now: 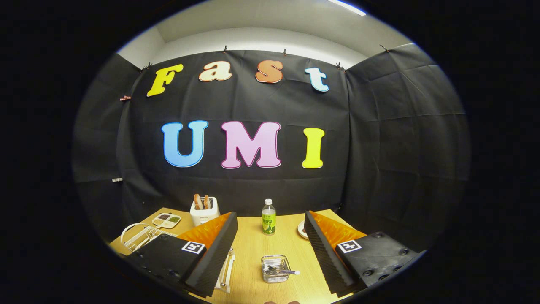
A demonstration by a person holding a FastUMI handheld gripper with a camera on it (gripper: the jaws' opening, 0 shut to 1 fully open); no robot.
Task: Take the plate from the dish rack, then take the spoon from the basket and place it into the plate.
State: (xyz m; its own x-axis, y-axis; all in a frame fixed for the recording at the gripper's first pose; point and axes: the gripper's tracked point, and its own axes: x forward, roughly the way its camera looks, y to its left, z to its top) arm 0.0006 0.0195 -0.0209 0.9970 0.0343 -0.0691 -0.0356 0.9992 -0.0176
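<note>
The tongs [270,253] stood wide open, both fingers spread apart and touching nothing, held level above the desk [253,253]. Between the fingers, just ahead, sat a small wire basket [274,268] with the spoon [282,271] lying in it, handle poking over the rim. The white dish rack [141,236] lay beyond the left finger. A plate [302,229] peeked out beyond the right finger. Farther off stood a green-labelled bottle [268,217], a toaster [204,211] with bread, and a divided tray [166,219].
</note>
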